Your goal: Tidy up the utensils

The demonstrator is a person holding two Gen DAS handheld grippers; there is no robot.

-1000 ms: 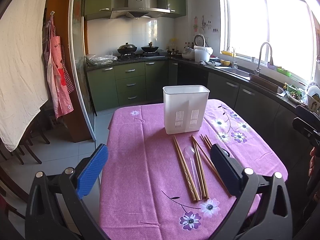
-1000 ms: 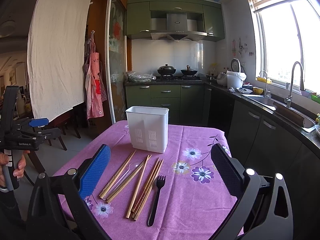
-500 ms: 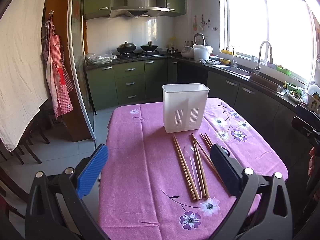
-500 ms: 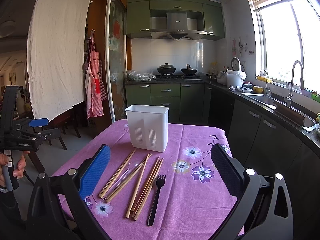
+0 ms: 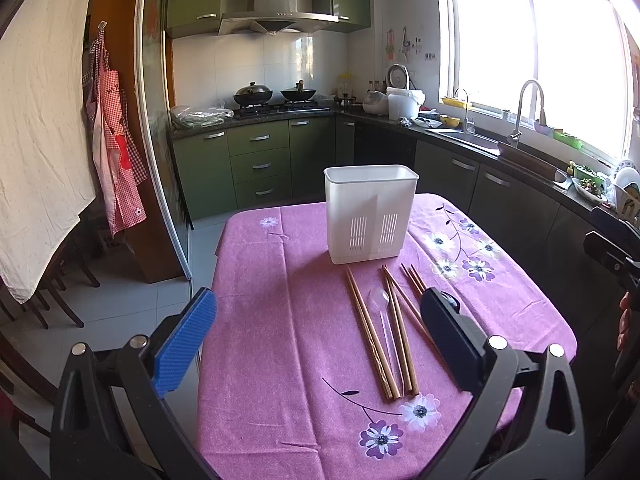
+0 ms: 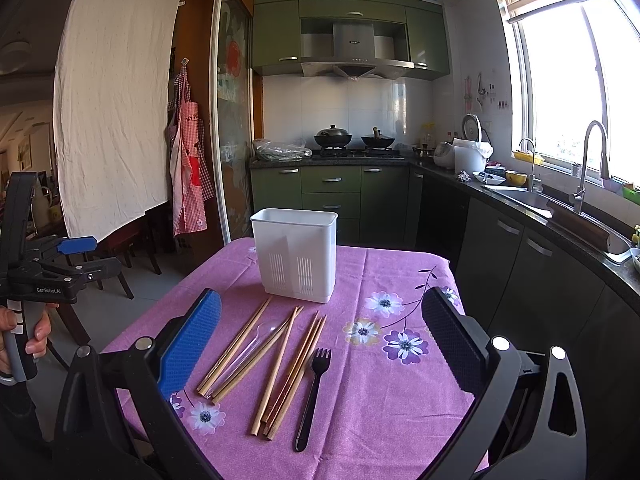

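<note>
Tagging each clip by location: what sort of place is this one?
A home kitchen, most likely. A stove with two woks sits under a range hood, a sink runs below the window, and an apron hangs by the door.

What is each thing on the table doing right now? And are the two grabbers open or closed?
White holder: upright, nothing sticking out.
Chopsticks: lying flat, loose.
Clear spoon: flat among the chopsticks.
Black fork: flat, beside them.
Left gripper: open, holding nothing.
Right gripper: open, holding nothing.
</note>
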